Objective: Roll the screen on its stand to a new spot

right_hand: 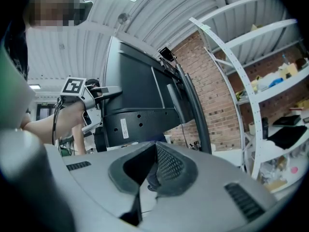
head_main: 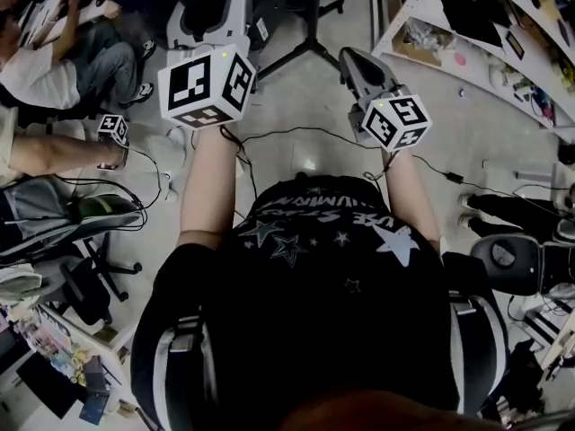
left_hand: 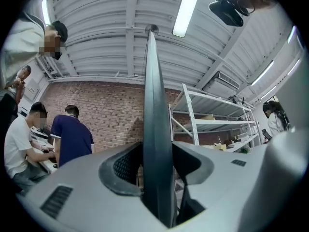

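Observation:
In the left gripper view the black screen (left_hand: 155, 129) stands edge-on, straight up between my left gripper's (left_hand: 157, 170) two pads, which close on its edge from both sides. The right gripper view shows the screen's black back (right_hand: 140, 91) ahead, with my left gripper (right_hand: 94, 100) clamped on its far side edge. My right gripper (right_hand: 154, 146) hangs short of the screen, its tips together and nothing between them. From the head view both grippers are raised forward, the left (head_main: 220, 16) and the right (head_main: 359, 65), above the stand's black legs (head_main: 310, 48).
People sit at the left (head_main: 81, 61) beside an office chair (head_main: 85, 285). Cables (head_main: 296, 137) trail over the floor in front of me. White shelving (head_main: 503, 52) stands at the right, and a metal rack (left_hand: 212, 124) lines the brick wall.

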Action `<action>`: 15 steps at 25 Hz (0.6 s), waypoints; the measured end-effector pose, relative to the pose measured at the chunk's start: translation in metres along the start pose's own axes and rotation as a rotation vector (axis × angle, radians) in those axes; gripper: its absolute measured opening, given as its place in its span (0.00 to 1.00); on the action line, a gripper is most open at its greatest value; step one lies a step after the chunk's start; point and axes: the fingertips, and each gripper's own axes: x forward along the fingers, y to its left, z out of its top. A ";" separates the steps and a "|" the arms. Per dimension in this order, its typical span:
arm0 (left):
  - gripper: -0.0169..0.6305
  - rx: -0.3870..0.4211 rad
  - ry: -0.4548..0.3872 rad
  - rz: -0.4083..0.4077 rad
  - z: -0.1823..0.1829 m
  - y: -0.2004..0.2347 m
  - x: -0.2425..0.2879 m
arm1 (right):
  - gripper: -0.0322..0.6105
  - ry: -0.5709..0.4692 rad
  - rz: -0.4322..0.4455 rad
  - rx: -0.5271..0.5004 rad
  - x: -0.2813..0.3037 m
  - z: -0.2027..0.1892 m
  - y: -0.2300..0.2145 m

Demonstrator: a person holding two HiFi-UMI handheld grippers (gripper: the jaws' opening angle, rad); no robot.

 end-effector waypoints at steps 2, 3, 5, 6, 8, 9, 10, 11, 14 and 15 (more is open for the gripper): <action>0.36 0.004 0.006 0.005 -0.001 -0.003 0.001 | 0.06 0.004 0.002 0.004 -0.005 -0.002 -0.003; 0.36 0.005 0.008 0.007 -0.001 -0.004 0.002 | 0.06 0.005 0.003 0.005 -0.007 -0.001 -0.004; 0.36 0.008 0.010 0.010 0.000 -0.007 0.003 | 0.06 0.003 0.005 0.004 -0.011 0.001 -0.005; 0.36 0.009 0.010 0.013 0.000 -0.008 0.002 | 0.06 0.001 0.006 0.001 -0.012 0.003 -0.006; 0.36 0.009 0.010 0.018 -0.001 -0.010 -0.001 | 0.06 -0.004 0.008 -0.010 -0.015 0.008 -0.009; 0.36 0.009 0.009 0.021 -0.001 -0.011 -0.002 | 0.06 -0.008 0.010 -0.018 -0.017 0.012 -0.010; 0.36 0.009 0.008 0.022 -0.001 -0.013 -0.004 | 0.06 -0.013 0.013 -0.025 -0.019 0.016 -0.010; 0.36 0.010 0.007 0.024 0.000 -0.015 -0.007 | 0.06 -0.018 0.016 -0.032 -0.021 0.020 -0.011; 0.36 0.012 0.007 0.029 0.002 -0.022 -0.012 | 0.06 -0.027 0.027 -0.054 -0.026 0.030 -0.012; 0.36 0.014 0.007 0.032 0.002 -0.024 -0.013 | 0.06 -0.029 0.035 -0.061 -0.026 0.035 -0.012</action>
